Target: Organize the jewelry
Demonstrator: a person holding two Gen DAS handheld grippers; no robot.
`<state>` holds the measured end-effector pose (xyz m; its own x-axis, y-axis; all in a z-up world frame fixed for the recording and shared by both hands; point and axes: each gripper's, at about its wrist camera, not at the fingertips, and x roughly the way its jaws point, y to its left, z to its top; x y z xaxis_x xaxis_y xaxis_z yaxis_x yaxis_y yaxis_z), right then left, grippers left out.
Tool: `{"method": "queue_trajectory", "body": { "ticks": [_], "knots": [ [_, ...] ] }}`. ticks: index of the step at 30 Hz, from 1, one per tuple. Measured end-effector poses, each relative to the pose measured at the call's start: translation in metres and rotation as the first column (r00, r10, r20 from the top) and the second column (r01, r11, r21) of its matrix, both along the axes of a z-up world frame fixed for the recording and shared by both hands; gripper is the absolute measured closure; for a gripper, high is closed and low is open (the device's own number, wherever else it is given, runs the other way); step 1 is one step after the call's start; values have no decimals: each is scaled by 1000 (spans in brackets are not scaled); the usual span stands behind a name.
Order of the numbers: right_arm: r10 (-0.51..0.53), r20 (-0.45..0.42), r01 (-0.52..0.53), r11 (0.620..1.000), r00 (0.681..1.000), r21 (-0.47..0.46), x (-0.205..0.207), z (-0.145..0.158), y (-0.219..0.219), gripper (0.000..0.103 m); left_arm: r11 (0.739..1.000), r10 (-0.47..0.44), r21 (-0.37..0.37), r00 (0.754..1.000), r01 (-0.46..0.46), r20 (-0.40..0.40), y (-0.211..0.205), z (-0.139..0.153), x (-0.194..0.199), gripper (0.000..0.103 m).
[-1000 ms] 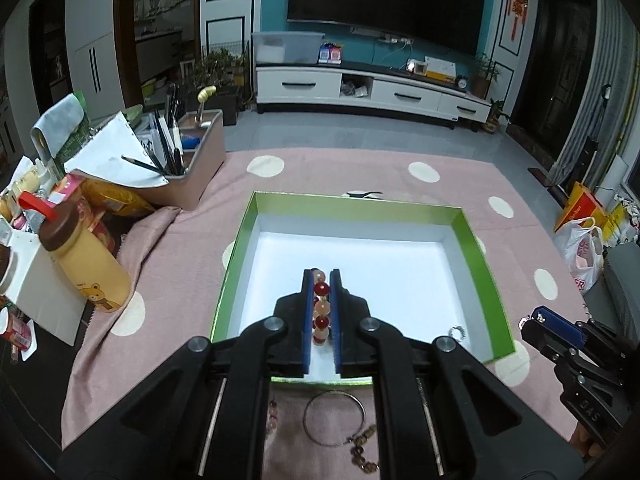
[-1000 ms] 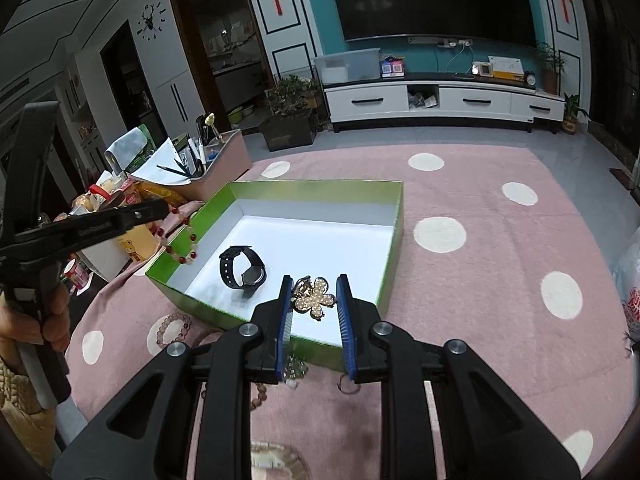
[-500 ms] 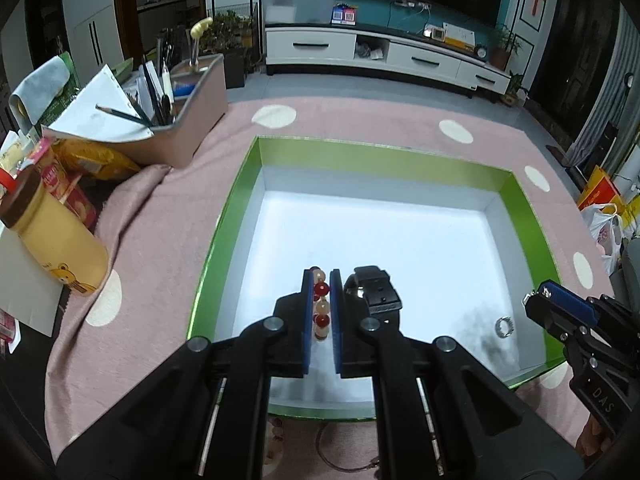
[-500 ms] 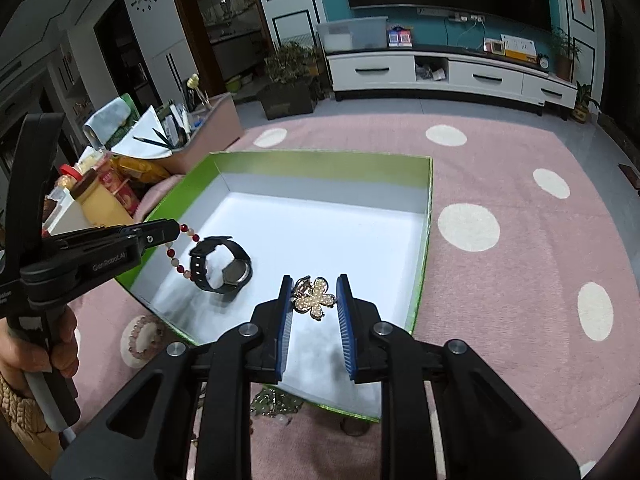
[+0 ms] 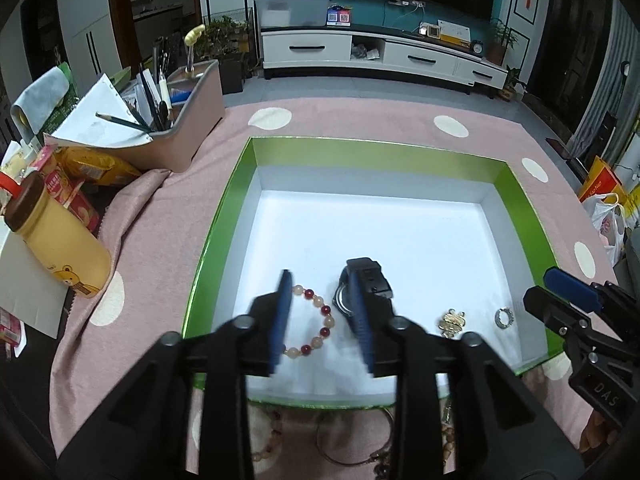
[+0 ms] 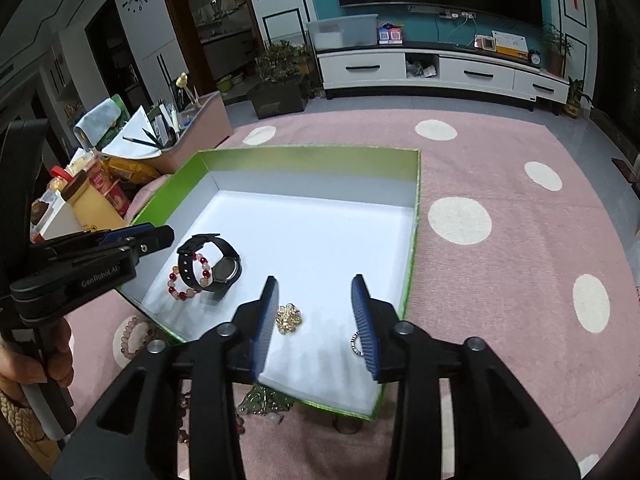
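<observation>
Left wrist view: your left claw [image 5: 322,320] has just been opening, blue pads apart over the green box [image 5: 360,148]. The bead bracelet [image 5: 312,322] lies free on the white floor between them, beside the black watch [image 5: 368,280].

Right wrist view: your right claw [image 6: 314,320] has likewise just been opening (pads apart, gripping nothing). The gold brooch [image 6: 288,319] lies in the box near the left pad; a small ring [image 6: 355,343] sits by the right pad.

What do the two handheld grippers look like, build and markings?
Both are matte black plastic scissor-style frames with round silver pivot bolts. Each finger carries a flat blue ribbed pad. The left gripper has "GenRobot.AI" printed in white on its side, read in the right wrist view; the right gripper shows "DAS" lettering in the left wrist view. The hand on the left grip wears a tan knitted cuff.
</observation>
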<state>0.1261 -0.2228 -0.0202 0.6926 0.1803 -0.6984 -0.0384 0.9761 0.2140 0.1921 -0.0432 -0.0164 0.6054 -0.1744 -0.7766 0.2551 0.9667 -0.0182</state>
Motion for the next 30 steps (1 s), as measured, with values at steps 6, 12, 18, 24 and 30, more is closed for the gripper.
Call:
{"method": "queue_trajectory", "body": {
  "ticks": [6, 12, 18, 24, 30],
  "knots": [
    [-20, 41, 19, 1000, 999, 20, -29, 14, -7, 42, 1000, -10, 20, 999, 9, 44, -5, 13, -24, 38],
    [-32, 73, 30, 999, 997, 34, -60, 27, -11, 33, 999, -31, 41, 995, 27, 95, -10, 26, -58, 23],
    [-37, 97, 34, 999, 995, 36, -93, 34, -13, 20, 999, -36, 42, 992, 31, 118, -8, 36, -89, 13],
    [-37, 88, 33, 998, 995, 52, -117, 32, -14, 19, 999, -36, 45, 992, 30, 122, -6, 41, -114, 4],
    [-27, 82, 24, 999, 996, 46, -133, 33, -9, 14, 999, -30, 38, 992, 26, 121, 0, 43, -138, 2]
  ]
}}
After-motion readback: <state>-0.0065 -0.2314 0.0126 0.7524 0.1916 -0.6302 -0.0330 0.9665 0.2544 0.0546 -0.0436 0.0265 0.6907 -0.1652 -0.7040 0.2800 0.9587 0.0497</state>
